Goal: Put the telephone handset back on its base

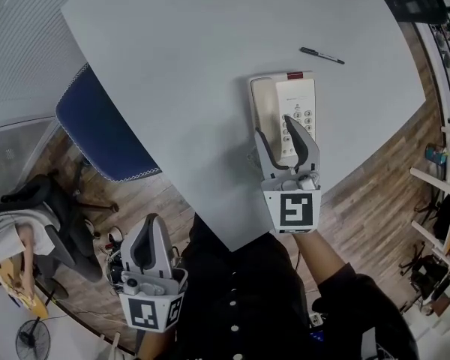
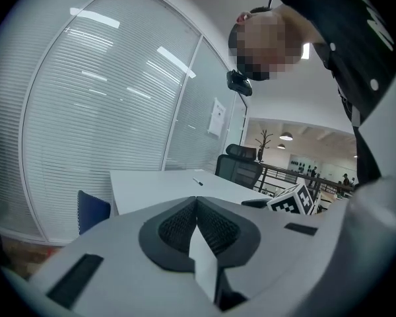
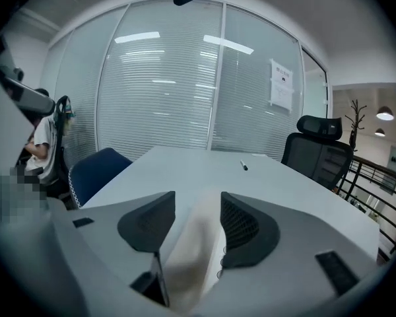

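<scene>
The cream telephone base (image 1: 297,96) with its keypad lies on the pale table (image 1: 202,43). Its handset (image 1: 265,103) rests in the cradle on the base's left side. My right gripper (image 1: 274,126) reaches over the phone's near end, open, one finger on each side of the handset's lower end. In the right gripper view the handset (image 3: 190,253) runs between the pads of the right gripper (image 3: 198,197), with a gap at the left pad. My left gripper (image 1: 151,247) hangs off the table by the person's body, and in its own view the left gripper (image 2: 197,209) is shut and empty.
A black pen (image 1: 322,55) lies on the table beyond the phone. A blue chair (image 1: 99,126) stands at the table's left edge, and a black office chair (image 3: 317,147) at the far right. A person sits at the far left (image 1: 11,238).
</scene>
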Motion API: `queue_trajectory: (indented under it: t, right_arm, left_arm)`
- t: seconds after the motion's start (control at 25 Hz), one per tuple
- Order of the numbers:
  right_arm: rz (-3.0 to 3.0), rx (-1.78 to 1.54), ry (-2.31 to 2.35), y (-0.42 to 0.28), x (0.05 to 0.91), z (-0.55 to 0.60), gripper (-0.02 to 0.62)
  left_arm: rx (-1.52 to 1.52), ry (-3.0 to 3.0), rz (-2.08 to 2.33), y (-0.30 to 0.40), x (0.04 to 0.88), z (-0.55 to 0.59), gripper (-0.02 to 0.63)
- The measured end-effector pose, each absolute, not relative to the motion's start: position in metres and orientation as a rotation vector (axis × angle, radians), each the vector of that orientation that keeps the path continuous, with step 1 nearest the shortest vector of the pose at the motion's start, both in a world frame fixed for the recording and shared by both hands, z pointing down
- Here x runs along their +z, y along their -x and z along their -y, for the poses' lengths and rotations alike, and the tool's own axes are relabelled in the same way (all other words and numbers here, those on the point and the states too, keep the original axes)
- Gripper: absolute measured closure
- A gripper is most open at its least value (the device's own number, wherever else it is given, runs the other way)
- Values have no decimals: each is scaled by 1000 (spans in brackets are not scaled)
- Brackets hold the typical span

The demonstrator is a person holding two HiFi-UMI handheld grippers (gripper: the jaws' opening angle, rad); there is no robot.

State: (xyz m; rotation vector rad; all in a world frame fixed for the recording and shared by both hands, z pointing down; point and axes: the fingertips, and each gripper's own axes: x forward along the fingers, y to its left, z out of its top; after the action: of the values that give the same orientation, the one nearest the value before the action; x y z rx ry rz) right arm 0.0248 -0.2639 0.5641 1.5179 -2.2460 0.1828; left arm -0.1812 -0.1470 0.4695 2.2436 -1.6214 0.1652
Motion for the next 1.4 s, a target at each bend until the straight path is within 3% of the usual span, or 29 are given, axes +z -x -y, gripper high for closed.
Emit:
queue_trajectory:
  t: [0.12, 0.28, 0.88, 1.4]
  right_arm:
    - [2284, 187, -1483, -29, 549, 255, 479]
    - [2338, 192, -1469, -34, 522, 247, 541]
    - [2488, 272, -1521, -72, 416, 215, 566]
    - [2504, 150, -1782, -130, 342, 190, 568]
  left_arm:
    - [149, -2271, 1632, 179, 459, 149, 592]
    - [113, -2317, 1647, 175, 440, 151, 592]
    - [-5, -2478, 1668, 159, 373, 163, 592]
    - [-91, -2572, 1706, 159, 330, 169, 592]
